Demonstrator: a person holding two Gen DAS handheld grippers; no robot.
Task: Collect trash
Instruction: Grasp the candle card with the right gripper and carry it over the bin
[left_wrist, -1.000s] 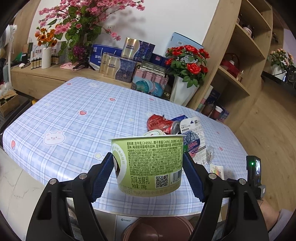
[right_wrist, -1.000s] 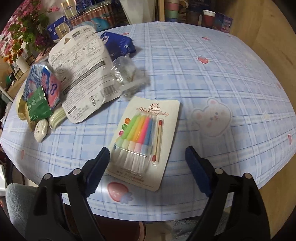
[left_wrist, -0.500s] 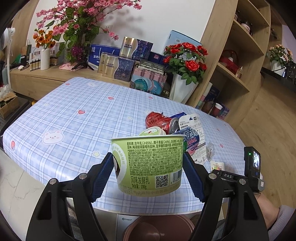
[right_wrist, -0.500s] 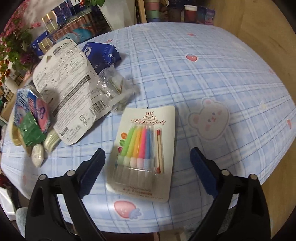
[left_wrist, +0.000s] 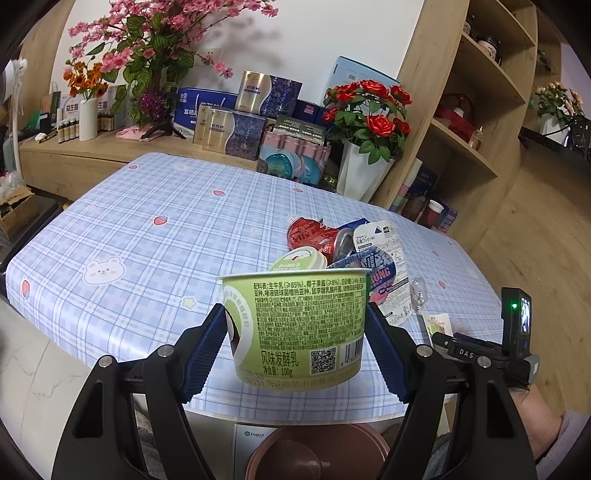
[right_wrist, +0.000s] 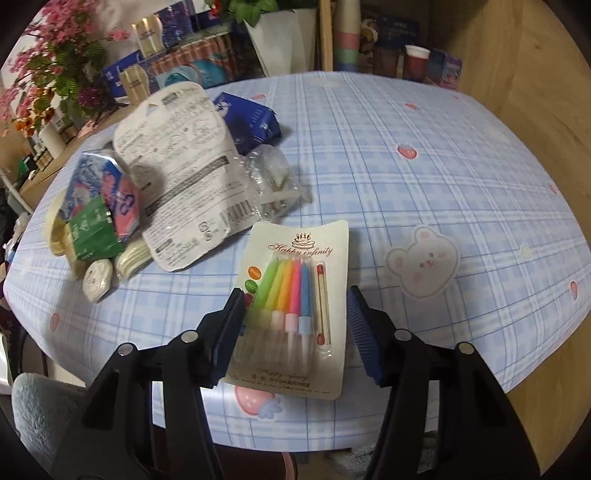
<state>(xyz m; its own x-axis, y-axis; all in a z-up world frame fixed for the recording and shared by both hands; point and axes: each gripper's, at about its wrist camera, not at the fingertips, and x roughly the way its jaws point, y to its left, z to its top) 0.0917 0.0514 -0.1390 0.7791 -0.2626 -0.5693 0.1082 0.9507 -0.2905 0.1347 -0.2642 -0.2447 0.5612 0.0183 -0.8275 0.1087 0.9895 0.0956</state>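
Left wrist view: left tongs clamped a green yogurt cup; right tongs were closing around a candle pack.
The cup hung over the worktop edge, above a brown bin. The pack lay flat on the worktop's near edge between the closing pads, the left pad at its edge, the right just clear. Other trash, with a red can, lay beyond the pack.
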